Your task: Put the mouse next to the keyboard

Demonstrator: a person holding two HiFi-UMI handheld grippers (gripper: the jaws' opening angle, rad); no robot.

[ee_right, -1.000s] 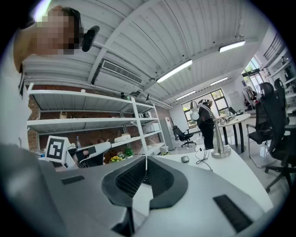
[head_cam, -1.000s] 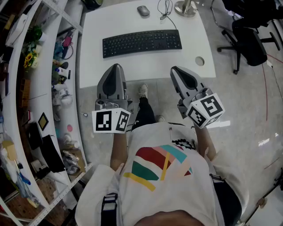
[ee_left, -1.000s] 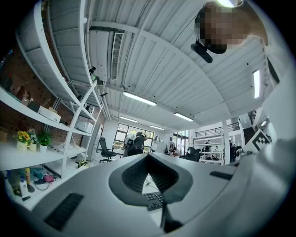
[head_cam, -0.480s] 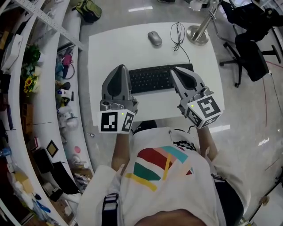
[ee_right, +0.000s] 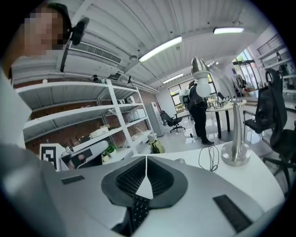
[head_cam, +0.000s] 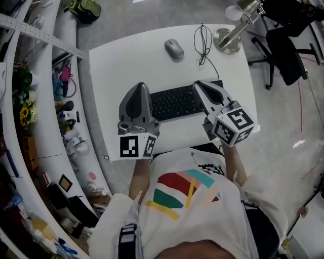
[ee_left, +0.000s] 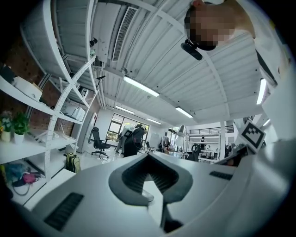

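A grey mouse (head_cam: 174, 49) lies at the far middle of the white desk (head_cam: 116, 66), well apart from the black keyboard (head_cam: 177, 102). Both grippers hover over the keyboard's ends and hide them. My left gripper (head_cam: 140, 87) covers the left end; its jaws meet at the tip (ee_left: 148, 156) with nothing between them. My right gripper (head_cam: 199, 84) covers the right end, shut and empty (ee_right: 146, 159). In the right gripper view, a small grey shape that may be the mouse (ee_right: 180, 160) shows just beyond the tips.
A lamp's round metal base (head_cam: 228, 40) and a looped black cable (head_cam: 203, 40) sit at the desk's far right. Cluttered shelves (head_cam: 45, 116) run along the left. An office chair (head_cam: 286, 50) stands to the right, and a backpack (head_cam: 83, 9) lies on the floor beyond.
The person has come up to the desk. Both grippers, which were short of its near edge, now hang over the keyboard. Both jaws have stayed together.
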